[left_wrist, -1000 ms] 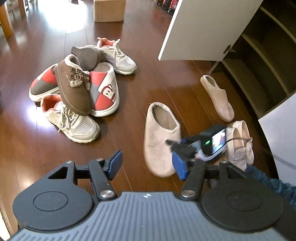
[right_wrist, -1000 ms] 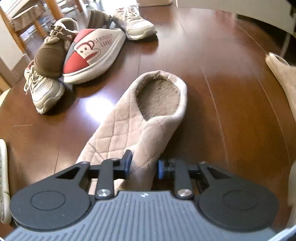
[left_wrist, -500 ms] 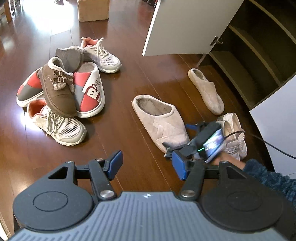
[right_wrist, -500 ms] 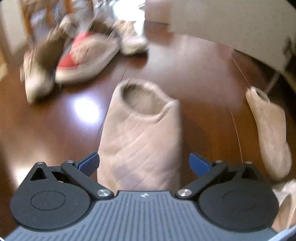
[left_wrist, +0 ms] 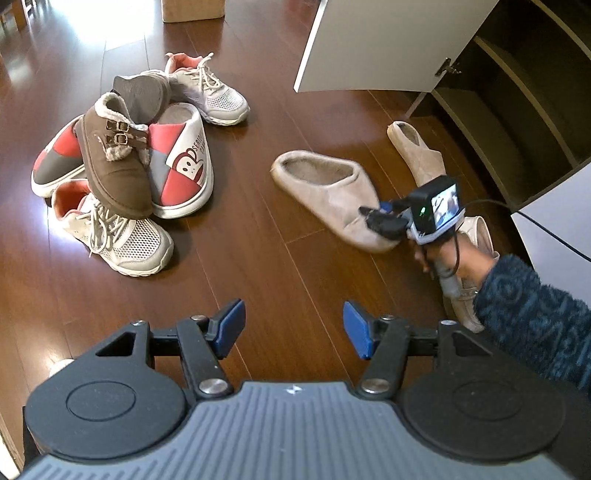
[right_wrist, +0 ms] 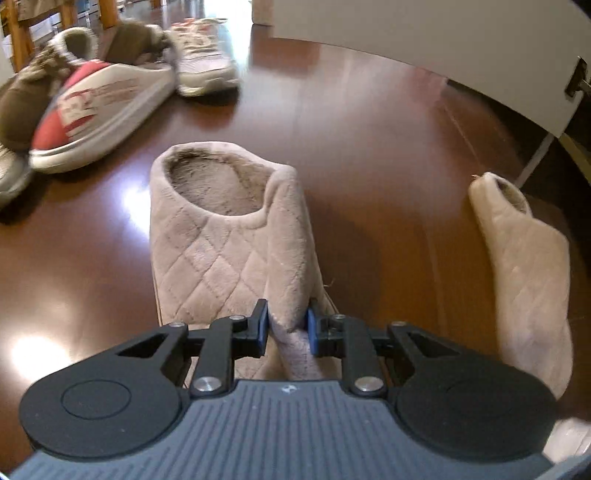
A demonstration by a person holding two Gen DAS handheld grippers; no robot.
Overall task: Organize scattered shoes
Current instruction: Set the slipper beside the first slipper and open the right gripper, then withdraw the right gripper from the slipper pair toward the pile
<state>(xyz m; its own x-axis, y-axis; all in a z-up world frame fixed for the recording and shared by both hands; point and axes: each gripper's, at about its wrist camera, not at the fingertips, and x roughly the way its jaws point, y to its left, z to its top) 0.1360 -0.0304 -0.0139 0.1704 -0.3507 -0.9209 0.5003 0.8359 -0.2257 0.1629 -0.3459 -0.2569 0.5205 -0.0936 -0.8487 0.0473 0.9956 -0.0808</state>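
My right gripper (right_wrist: 286, 325) is shut on the toe fabric of a beige quilted slipper (right_wrist: 225, 240), which also shows in the left wrist view (left_wrist: 328, 192) with the right gripper (left_wrist: 373, 218) at its toe. Its twin slipper (right_wrist: 524, 266) lies to the right, near the cabinet (left_wrist: 417, 155). My left gripper (left_wrist: 293, 328) is open and empty above bare floor. A pile of shoes lies at the left: a brown fur-lined shoe (left_wrist: 114, 162), red-and-white monkey slippers (left_wrist: 181, 173) and pale mesh sneakers (left_wrist: 118, 236).
An open shoe cabinet with dark shelves (left_wrist: 517, 92) and a white door (left_wrist: 388, 40) stands at the right. Cream loafers (left_wrist: 469, 273) lie under my right hand. A cardboard box (left_wrist: 192, 9) sits at the back. Wooden chair legs (right_wrist: 110, 11) stand behind the pile.
My right gripper opened half a second ago and has now shut again on the slipper's toe. The slipper has turned, toe toward the cabinet. The left gripper stayed open.
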